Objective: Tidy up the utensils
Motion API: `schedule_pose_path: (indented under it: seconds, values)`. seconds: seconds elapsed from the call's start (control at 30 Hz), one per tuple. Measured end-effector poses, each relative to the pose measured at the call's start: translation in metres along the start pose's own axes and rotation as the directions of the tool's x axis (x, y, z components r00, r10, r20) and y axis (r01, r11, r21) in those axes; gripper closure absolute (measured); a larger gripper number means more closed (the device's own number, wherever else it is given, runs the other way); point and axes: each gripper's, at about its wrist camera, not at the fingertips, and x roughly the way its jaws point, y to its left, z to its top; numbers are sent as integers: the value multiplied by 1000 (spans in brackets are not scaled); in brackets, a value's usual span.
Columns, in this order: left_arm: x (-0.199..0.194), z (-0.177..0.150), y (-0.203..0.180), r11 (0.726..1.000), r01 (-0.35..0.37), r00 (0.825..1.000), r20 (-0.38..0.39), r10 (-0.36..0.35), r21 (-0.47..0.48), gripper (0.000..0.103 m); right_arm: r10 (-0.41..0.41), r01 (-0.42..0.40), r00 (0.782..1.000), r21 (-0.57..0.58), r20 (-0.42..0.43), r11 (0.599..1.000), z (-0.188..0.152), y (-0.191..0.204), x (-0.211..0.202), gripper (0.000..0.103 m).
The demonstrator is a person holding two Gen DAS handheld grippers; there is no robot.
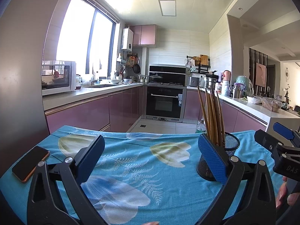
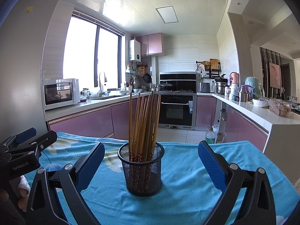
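Chopsticks [image 1: 211, 116] stand bunched in a black mesh cup [image 1: 223, 155] on the blue flowered cloth [image 1: 142, 161] that covers the surface, seen from the left wrist. The cup sits at the right, partly hidden behind the right pad of the left claw [image 1: 151, 156]. That claw is spread wide and holds nothing, only cloth showing between its blue pads. A phone [image 1: 30, 162] lies flat on the cloth at the far left, just beside the left pad's arm. The right claw [image 1: 277, 136] shows at the right edge, near the cup, with fingertips of a hand [image 1: 285, 195] below it.

From the right wrist, the cup [image 2: 143, 170] stands upright on the cloth [image 2: 187, 178], between the pads of the right claw [image 2: 151, 161] but touching neither. This claw is also wide apart and empty. The chopsticks [image 2: 144, 120] lean slightly, fanned out, patterned ends down inside the mesh. The left claw [image 2: 28, 138] enters at the left edge, apart from the cup; how far it is parted cannot be told from here. A hand [image 2: 22, 191] grips below it.
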Motion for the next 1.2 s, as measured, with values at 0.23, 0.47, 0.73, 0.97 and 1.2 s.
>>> schedule_pose_path:
  seconds: [0.23, 0.47, 0.73, 0.97, 1.2]
  values:
    - [1, 0, 0, 1000, 0, 1000, -3, 0, 1, 5, -3, 3, 1000, 0, 0, 1000, -1, -1, 1, 7]
    - [1, 0, 0, 1000, 0, 1000, -3, 0, 0, 5, -3, 3, 1000, 0, 0, 1000, -1, -1, 0, 7]
    - [1, 0, 0, 1000, 0, 1000, -4, 0, 1, 5, -5, 5, 1000, 0, 0, 1000, -1, -1, 0, 7]
    - [1, 0, -1, 1000, 0, 1000, -4, 0, 1, 5, -7, 7, 1000, 0, 0, 1000, -1, -2, 0, 7]
    - [2, -1, -1, 1000, 0, 1000, -5, 0, 1, 5, -8, 8, 1000, -1, 2, 1000, -1, -2, -1, 7]
